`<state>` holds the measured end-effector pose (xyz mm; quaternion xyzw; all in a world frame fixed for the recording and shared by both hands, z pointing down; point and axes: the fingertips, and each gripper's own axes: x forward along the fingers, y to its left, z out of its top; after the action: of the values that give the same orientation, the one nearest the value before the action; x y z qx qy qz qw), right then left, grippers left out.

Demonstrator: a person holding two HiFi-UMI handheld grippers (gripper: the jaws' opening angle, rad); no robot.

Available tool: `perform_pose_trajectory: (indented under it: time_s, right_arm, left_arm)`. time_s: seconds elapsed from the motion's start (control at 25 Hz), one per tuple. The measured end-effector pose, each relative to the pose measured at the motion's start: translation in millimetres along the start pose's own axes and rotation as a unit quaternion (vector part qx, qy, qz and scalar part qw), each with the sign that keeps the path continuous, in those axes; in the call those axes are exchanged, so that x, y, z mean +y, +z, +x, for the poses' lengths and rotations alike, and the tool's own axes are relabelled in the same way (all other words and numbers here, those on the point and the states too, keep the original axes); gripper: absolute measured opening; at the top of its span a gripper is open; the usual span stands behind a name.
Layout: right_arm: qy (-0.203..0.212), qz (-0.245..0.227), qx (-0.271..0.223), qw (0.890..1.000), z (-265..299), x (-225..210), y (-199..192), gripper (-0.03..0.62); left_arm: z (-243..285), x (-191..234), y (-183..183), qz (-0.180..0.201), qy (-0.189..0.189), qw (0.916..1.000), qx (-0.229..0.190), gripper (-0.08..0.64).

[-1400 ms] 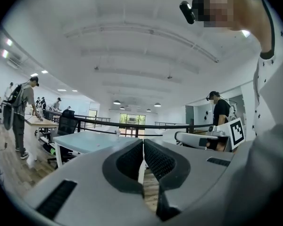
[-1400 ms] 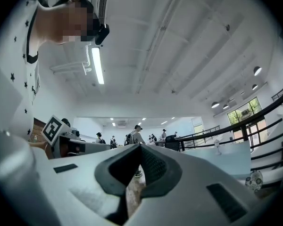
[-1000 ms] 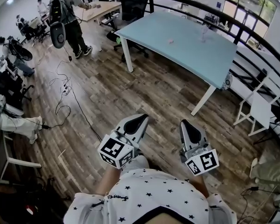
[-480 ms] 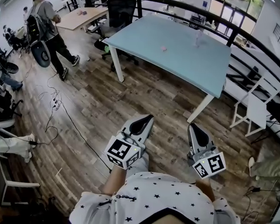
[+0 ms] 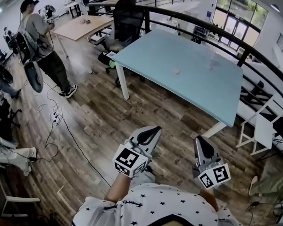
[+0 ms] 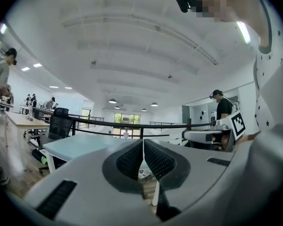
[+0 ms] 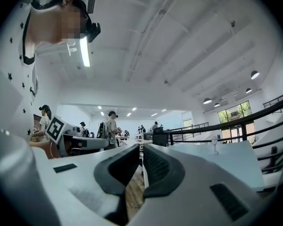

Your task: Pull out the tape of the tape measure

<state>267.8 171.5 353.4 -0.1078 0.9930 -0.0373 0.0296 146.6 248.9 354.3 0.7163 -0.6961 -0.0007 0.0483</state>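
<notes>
Open wood floor (image 5: pixel 99 119) lies ahead of the left gripper (image 5: pixel 154 129) and the right gripper (image 5: pixel 199 138), clear across the middle of the frame up to the pale blue table (image 5: pixel 193 81). The table spans centre and right; one white leg (image 5: pixel 124 84) stands at its left corner and a second leg (image 5: pixel 216 130) just beyond the right gripper. A black office chair (image 5: pixel 127 20) crowds the table's upper-left end. Cables (image 5: pixel 54 119) trail over the floor at left, near a person with a backpack (image 5: pixel 37 36). A dark railing (image 5: pixel 262 55) and a white chair (image 5: pixel 255 126) shut in the right side.
</notes>
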Motion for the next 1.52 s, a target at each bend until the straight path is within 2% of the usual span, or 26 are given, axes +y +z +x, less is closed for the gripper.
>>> perform_pose_trajectory:
  time_s: [0.4, 0.68, 0.88, 1.24, 1.52]
  right_arm:
    - [-0.013, 0.012, 0.002, 1.0, 89.0, -7.5, -7.8, 0.011]
    - [-0.045, 0.011, 0.025, 0.999, 106.3, -23.1, -18.8, 0.015]
    - [-0.055, 0.033, 0.035, 0.997, 118.8, -39.0, -29.1, 0.023]
    - [-0.027, 0.044, 0.03, 0.998, 177.4, -84.0, -45.1, 0.035]
    - [-0.015, 0.047, 0.021, 0.999, 234.3, -128.5, -46.4, 0.041]
  left_arm:
    - [14.9, 89.6, 2.2, 0.011, 0.003, 0.9998, 0.013, 0.031]
    - [28.7, 118.4, -7.4, -0.008, -0.005, 0.9998, 0.02, 0.032]
    - [41.6, 129.2, -15.9, -0.013, -0.007, 0.9991, 0.039, 0.032]
    - [70.7, 176.3, -19.8, 0.0, 0.041, 0.9981, 0.046, 0.032]
    - [111.7, 221.5, -11.2, -0.001, 0.063, 0.9973, 0.038, 0.032]
